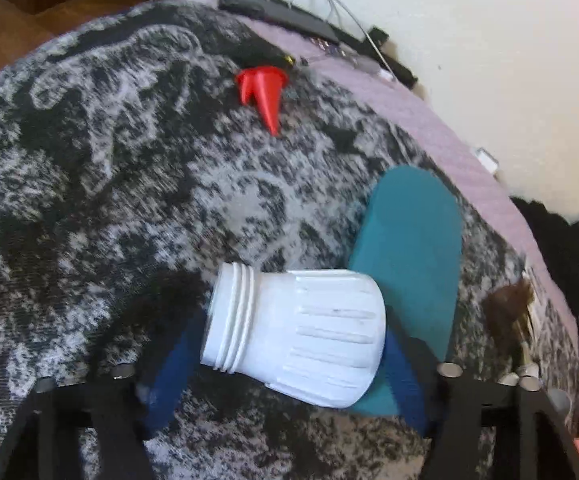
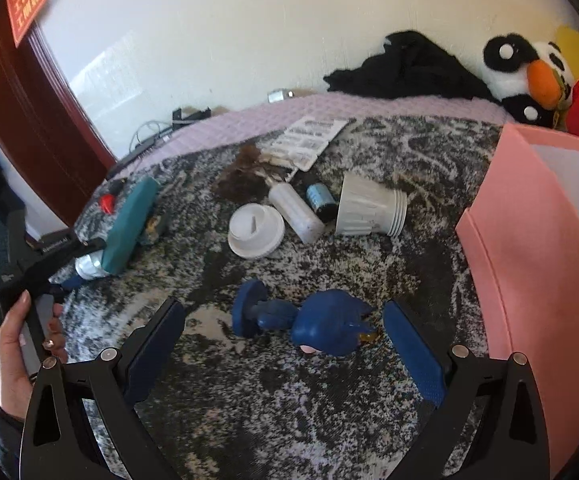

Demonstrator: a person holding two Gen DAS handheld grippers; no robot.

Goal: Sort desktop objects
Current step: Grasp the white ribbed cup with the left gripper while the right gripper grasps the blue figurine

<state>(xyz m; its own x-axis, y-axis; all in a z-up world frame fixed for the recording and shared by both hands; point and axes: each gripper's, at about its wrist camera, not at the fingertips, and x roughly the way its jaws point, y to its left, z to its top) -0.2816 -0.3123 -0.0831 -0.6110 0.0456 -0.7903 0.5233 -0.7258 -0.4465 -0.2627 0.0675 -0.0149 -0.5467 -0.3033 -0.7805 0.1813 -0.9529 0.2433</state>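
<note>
Left tongs (image 1: 289,364) straddle a white ribbed jar (image 1: 301,332) lying on the patterned desk (image 1: 89,200) against a teal case (image 1: 409,264); pad contact unclear, not clenched. Right tongs (image 2: 285,344) released, flanking a toppled blue figurine (image 2: 309,324). Risk: the round jar rolls aside. Only the right view shows the pink bin (image 2: 537,264), lid (image 2: 255,230), second jar (image 2: 369,210).

Worktop (image 2: 329,420) under black-and-white mottled cloth, lilac quilted strip (image 2: 249,120) along far edge. Lying on cloth: blue figurine (image 2: 309,320) on side, white lid (image 2: 255,230), white ribbed jar (image 2: 369,206) tipped over, white tube (image 2: 295,212), small dark bottle (image 2: 320,200), brown tuft (image 2: 245,172) (brush, maybe), teal slab (image 2: 129,224), red cone (image 1: 263,94), printed card (image 2: 309,138). Pink box (image 2: 529,260) at right.
</note>
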